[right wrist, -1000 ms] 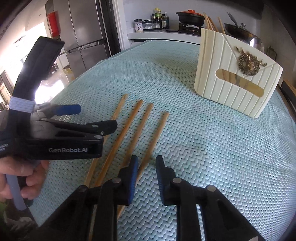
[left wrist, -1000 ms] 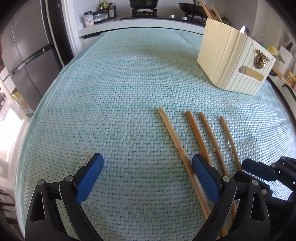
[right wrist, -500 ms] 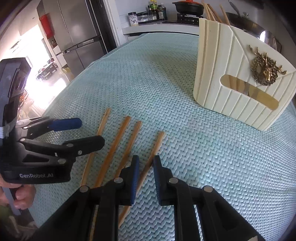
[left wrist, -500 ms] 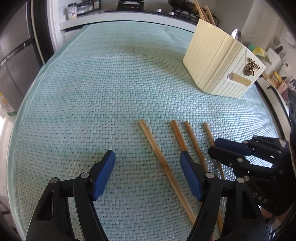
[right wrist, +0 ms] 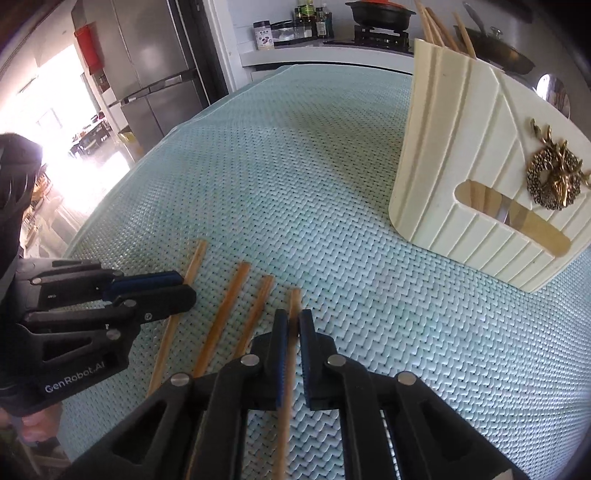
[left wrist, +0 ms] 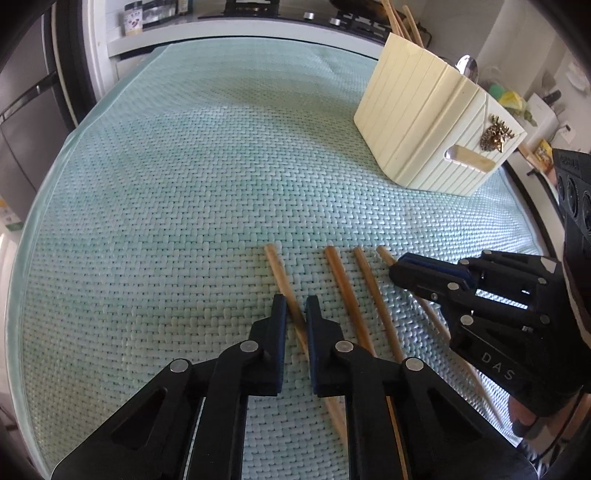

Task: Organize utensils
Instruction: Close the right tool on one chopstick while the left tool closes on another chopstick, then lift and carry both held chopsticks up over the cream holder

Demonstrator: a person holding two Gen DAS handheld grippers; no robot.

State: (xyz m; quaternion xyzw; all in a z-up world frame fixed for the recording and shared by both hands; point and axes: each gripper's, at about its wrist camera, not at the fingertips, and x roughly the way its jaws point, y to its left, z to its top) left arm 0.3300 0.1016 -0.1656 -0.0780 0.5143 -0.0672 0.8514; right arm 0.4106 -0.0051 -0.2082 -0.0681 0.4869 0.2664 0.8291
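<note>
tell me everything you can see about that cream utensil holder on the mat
The utensil holder is a cream box that looks like plastic, with raised vertical ribs and rounded corners. It stands upright on the green woven mat, beyond the four chopsticks and apart from them; no gripper touches it. One face has a slot handle, through which wooden and metal utensils show, and a gold deer-head ornament above it. Chopsticks and a spoon stick out of its top.
</note>
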